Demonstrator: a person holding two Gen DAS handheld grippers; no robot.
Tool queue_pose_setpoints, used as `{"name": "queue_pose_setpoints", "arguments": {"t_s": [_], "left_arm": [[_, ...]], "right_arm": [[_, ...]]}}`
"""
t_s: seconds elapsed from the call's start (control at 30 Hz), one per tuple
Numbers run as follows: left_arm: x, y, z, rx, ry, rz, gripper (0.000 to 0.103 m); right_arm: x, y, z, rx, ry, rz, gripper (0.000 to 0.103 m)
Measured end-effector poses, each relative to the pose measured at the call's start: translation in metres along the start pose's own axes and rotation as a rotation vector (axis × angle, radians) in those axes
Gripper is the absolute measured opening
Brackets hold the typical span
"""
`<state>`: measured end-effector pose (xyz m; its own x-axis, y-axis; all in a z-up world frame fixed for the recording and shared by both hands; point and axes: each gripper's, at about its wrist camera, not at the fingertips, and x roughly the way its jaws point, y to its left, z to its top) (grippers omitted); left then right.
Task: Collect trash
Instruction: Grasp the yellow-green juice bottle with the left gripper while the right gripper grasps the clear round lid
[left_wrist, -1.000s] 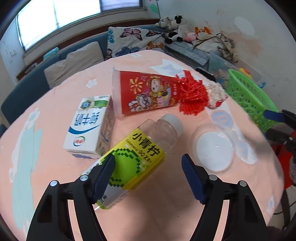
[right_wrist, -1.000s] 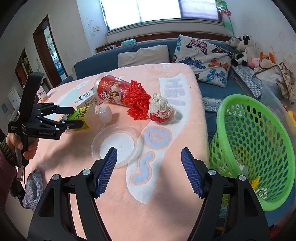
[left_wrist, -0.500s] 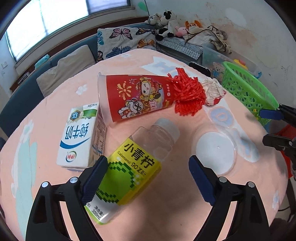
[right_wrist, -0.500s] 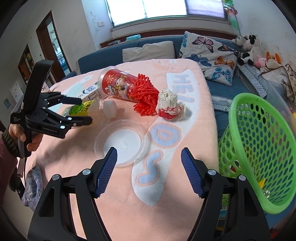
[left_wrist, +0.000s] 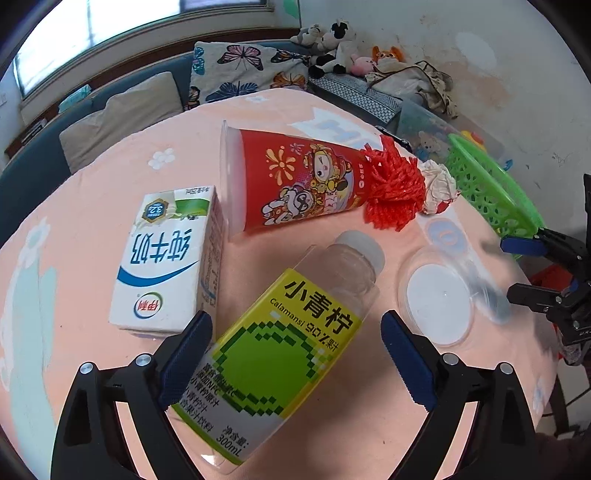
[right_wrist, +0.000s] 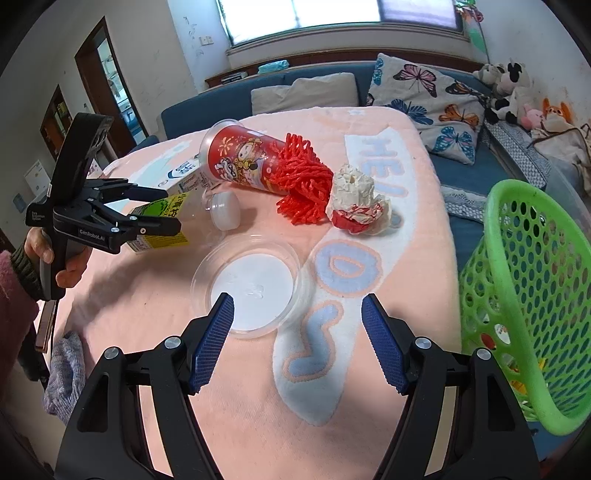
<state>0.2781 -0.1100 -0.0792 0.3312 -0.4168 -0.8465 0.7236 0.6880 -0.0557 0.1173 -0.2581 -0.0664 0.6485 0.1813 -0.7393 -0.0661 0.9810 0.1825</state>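
Trash lies on the pink tablecloth (right_wrist: 406, 147). A clear bottle with a yellow-green label (left_wrist: 288, 332) lies between my open left gripper's (left_wrist: 295, 358) fingers, which stand apart on either side of its lower half. Beyond it are a white milk carton (left_wrist: 166, 258), a red printed cup (left_wrist: 295, 184) on its side, red netting (left_wrist: 395, 188) and a crumpled wrapper (right_wrist: 358, 206). A clear round lid (right_wrist: 255, 284) lies just ahead of my open right gripper (right_wrist: 295, 339), near its left finger. The green basket (right_wrist: 532, 295) stands off the table's right edge.
A blue sofa with cushions (right_wrist: 424, 92) and plush toys (right_wrist: 509, 88) runs behind the table. A clear storage bin (left_wrist: 436, 125) sits by the wall. A grey cloth (right_wrist: 66, 369) hangs at the table's near-left edge.
My left gripper has moved forward and lower, so the bottle now lies between its fingers. My right gripper has moved closer to the clear lid. Both stay open.
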Motion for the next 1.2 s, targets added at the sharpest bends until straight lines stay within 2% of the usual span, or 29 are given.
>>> {"name": "queue_pose_setpoints", "arguments": {"t_s": [0.07, 0.2, 0.27, 0.33, 0.4, 0.5, 0.53, 0.6, 0.63, 0.83, 1.0, 1.2], "left_arm": [[0.005, -0.004, 0.000, 0.011, 0.016, 0.006, 0.088], [0.016, -0.010, -0.005, 0.011, 0.084, -0.028, 0.068], [0.023, -0.015, -0.008, 0.020, 0.123, -0.014, 0.068], [0.024, -0.015, -0.008, 0.008, 0.114, -0.006, 0.069], [0.023, -0.012, -0.005, -0.028, 0.099, -0.005, 0.079], [0.020, -0.012, 0.001, -0.045, 0.067, 0.011, 0.078], [0.022, -0.013, 0.003, -0.046, 0.062, 0.022, 0.076], [0.026, -0.014, 0.003, -0.050, 0.070, 0.023, 0.060], [0.027, -0.015, 0.003, -0.060, 0.064, 0.024, 0.059], [0.017, -0.011, -0.007, -0.113, 0.044, 0.063, 0.057], [0.000, 0.001, -0.015, -0.185, 0.010, 0.079, 0.056], [-0.022, 0.007, -0.022, -0.216, -0.032, 0.092, 0.056]], "right_arm": [[0.002, 0.000, 0.001, 0.000, 0.002, 0.002, 0.072], [0.002, 0.000, 0.002, -0.004, 0.003, 0.012, 0.072], [0.004, 0.000, 0.002, -0.003, 0.006, 0.016, 0.072], [0.005, 0.001, 0.001, -0.003, 0.009, 0.019, 0.072], [0.007, 0.002, 0.001, -0.004, 0.013, 0.023, 0.072], [0.010, 0.006, 0.001, -0.019, 0.021, 0.024, 0.072], [0.011, 0.007, 0.001, -0.024, 0.025, 0.026, 0.072], [0.014, 0.011, 0.001, -0.029, 0.030, 0.031, 0.072], [0.015, 0.014, 0.001, -0.033, 0.033, 0.033, 0.073], [0.027, 0.026, 0.000, -0.061, 0.059, 0.039, 0.076], [0.043, 0.041, 0.003, -0.104, 0.089, 0.036, 0.085], [0.066, 0.053, 0.005, -0.138, 0.102, -0.020, 0.091]]}}
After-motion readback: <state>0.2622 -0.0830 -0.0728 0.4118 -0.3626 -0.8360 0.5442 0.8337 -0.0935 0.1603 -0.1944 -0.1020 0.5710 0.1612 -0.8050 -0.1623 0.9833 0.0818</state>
